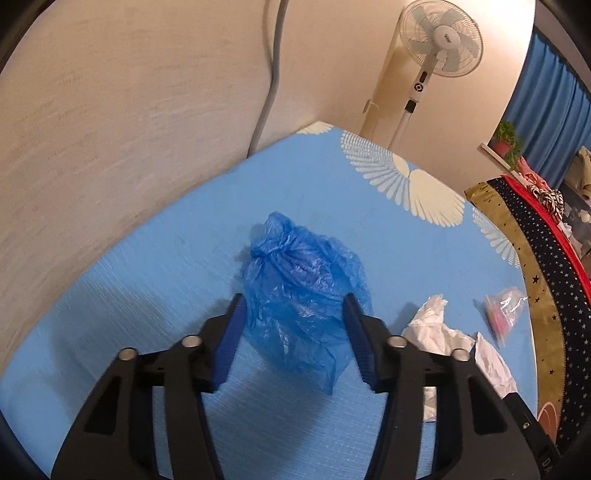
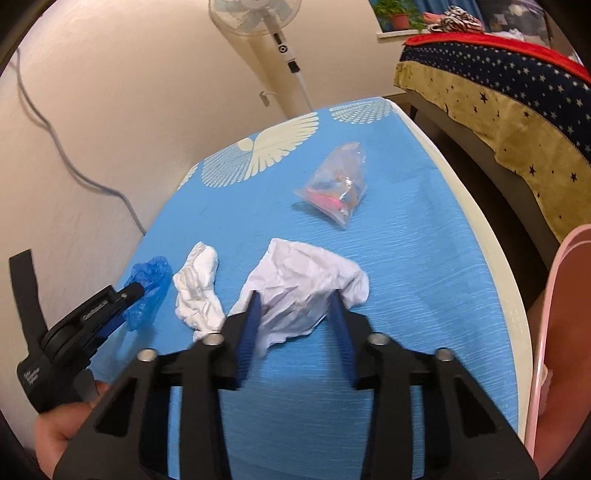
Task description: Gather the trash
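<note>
On the blue tabletop four bits of trash lie in a rough row, and both claws hang low over it, tilted down.

Farthest left, at about nine o'clock in the right wrist view, sits the crumpled blue plastic bag. The left claw straddles its near part — jaws partly apart, a blue pad on either flank of the bag; whether the pads actually press on the film I cannot tell.

Just right of it lies a twisted white tissue, touching nothing but the tabletop, its near end close beside the right claw's left finger.

Next comes the crumpled white paper, at the centre of the right wrist view. The right claw has its jaws narrowed around the paper's near edge, both pads against its sides — a grip, with the sheet resting on the tabletop.

Beyond that, toward one o'clock and well apart from the paper, lies a clear plastic bag with something pink inside.

A standing fan rises behind the tabletop's far edge at twelve o'clock, and a star-patterned cloth drapes furniture at two o'clock.
</note>
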